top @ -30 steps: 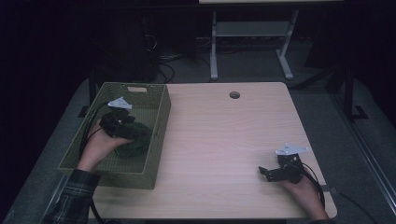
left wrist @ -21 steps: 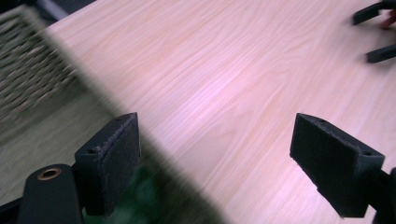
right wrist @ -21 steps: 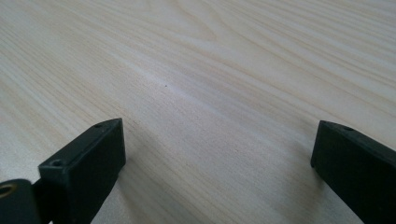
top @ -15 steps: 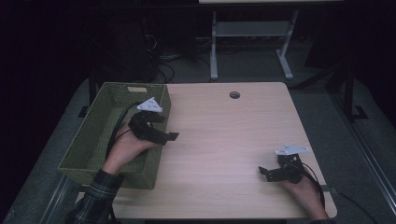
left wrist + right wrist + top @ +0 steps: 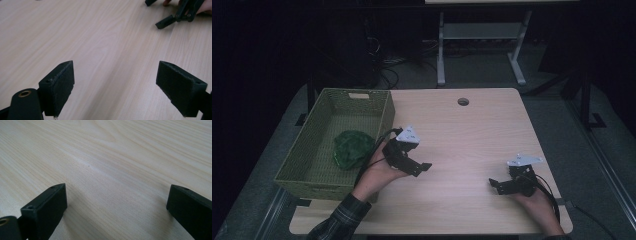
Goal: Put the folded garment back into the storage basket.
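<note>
A crumpled green cloth point(image 5: 350, 149) lies inside the olive woven basket point(image 5: 310, 165) at the table's left. My left gripper point(image 5: 424, 168) is open and empty, held over the bare wooden table point(image 5: 472, 135) just right of the basket. In the left gripper view its pads point(image 5: 60, 86) stand wide apart over bare wood, and the right gripper point(image 5: 175, 15) shows far off at the top right. My right gripper point(image 5: 493, 185) rests open near the table's front right, its fingers point(image 5: 47, 207) spread over plain wood with nothing between them.
A round cable hole point(image 5: 463, 101) sits near the table's far edge. Beyond the table stands a white metal desk frame point(image 5: 477, 45) on dark floor. A cable point(image 5: 552, 195) trails from the right gripper toward the front right corner.
My left gripper rose out of the basket and moved right over the table, empty. The green cloth stays in the basket. The right gripper has not moved.
</note>
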